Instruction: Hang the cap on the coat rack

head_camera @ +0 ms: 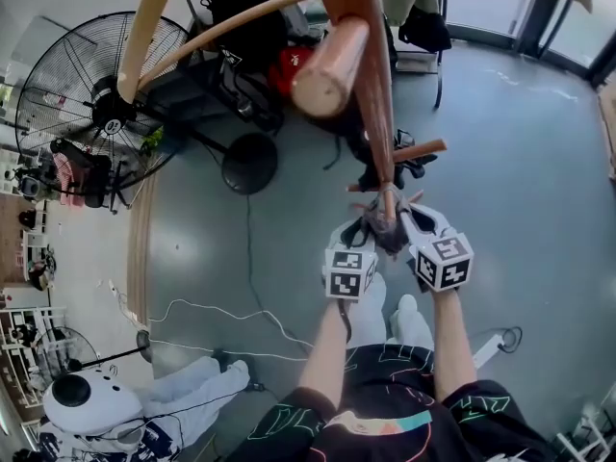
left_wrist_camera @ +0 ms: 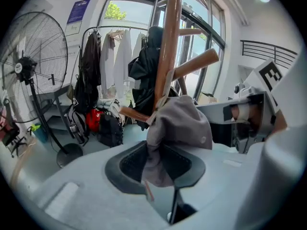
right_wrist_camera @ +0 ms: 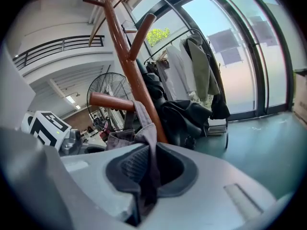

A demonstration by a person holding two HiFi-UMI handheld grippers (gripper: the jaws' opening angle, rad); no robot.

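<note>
A grey cap [head_camera: 385, 221] hangs against the brown wooden coat rack [head_camera: 371, 85], its band looped over a short peg [right_wrist_camera: 108, 101]. Both grippers meet at it. In the left gripper view the cap [left_wrist_camera: 184, 123] bulges ahead of the pole [left_wrist_camera: 168, 47]. Its cloth runs down between the jaws of my left gripper [left_wrist_camera: 156, 164], which stand apart with the dark pads showing on both sides. In the right gripper view a fold of the cap [right_wrist_camera: 144, 123] drops into my right gripper [right_wrist_camera: 148, 169], whose jaws are slightly parted around it. The left gripper [head_camera: 361, 227] and right gripper [head_camera: 409, 221] flank the pole.
A large standing fan [head_camera: 101, 114] is at the left. Dark bags and a red one [head_camera: 289, 65] lie behind the rack's base. A clothes rail with hanging garments [left_wrist_camera: 115, 51] stands further back. Cables [head_camera: 250, 258] cross the grey floor; a white machine [head_camera: 87, 402] sits at the lower left.
</note>
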